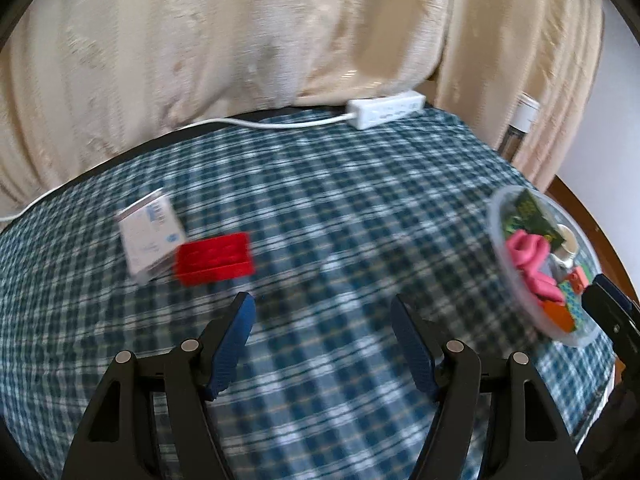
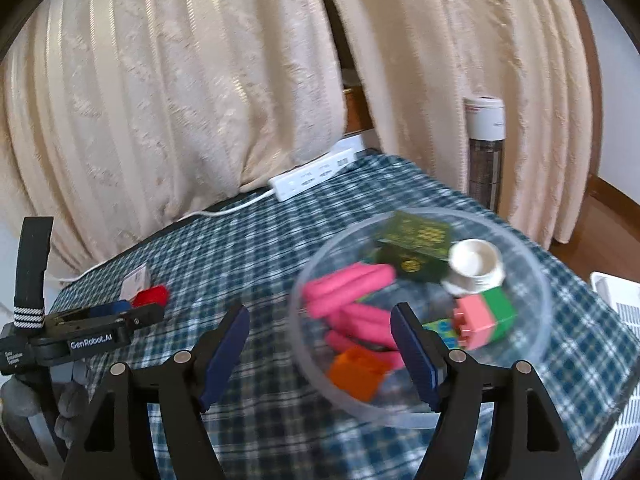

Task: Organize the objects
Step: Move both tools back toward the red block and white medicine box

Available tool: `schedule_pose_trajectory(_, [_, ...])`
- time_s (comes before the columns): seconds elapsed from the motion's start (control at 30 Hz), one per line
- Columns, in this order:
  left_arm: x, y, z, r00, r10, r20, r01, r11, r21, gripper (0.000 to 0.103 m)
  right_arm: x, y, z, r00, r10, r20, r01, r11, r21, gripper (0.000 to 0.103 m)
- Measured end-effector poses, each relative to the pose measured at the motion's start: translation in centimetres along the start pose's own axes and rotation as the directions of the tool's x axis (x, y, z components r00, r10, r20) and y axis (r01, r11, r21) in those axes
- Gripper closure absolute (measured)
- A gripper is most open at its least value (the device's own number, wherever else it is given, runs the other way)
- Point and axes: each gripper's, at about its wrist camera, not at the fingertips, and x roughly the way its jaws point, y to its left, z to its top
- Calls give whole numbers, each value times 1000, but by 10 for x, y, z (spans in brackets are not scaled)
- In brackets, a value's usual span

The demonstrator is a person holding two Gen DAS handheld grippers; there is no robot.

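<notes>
One plaid cloth (cream curtains behind).

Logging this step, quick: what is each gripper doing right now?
Left gripper: open, empty, over the checked cloth near the red block.
Right gripper: open, empty, at the clear bowl.

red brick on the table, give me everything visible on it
The red brick is a flat rectangular toy block, plastic by its look, with low studs on top, blurred in both views. It lies flat and studs-up on the checked tablecloth, outside the clear bowl. Its left end sits against or just beside a small white box; contact cannot be told. The left hand-held gripper is open, short of it, not touching.
</notes>
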Motion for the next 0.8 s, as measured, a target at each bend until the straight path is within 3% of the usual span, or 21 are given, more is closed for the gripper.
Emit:
schedule_pose_trajectory(0.37, [-8, 77, -12, 997, 81, -1, -81, 990, -116, 32, 35, 61, -7, 990, 91, -108, -101, 991, -89, 20])
schedule_pose_trajectory(0.8, [-20, 134, -24, 992, 130, -3, -128, 970, -206, 32, 84, 137, -10, 960, 154, -234, -201, 960, -193, 20])
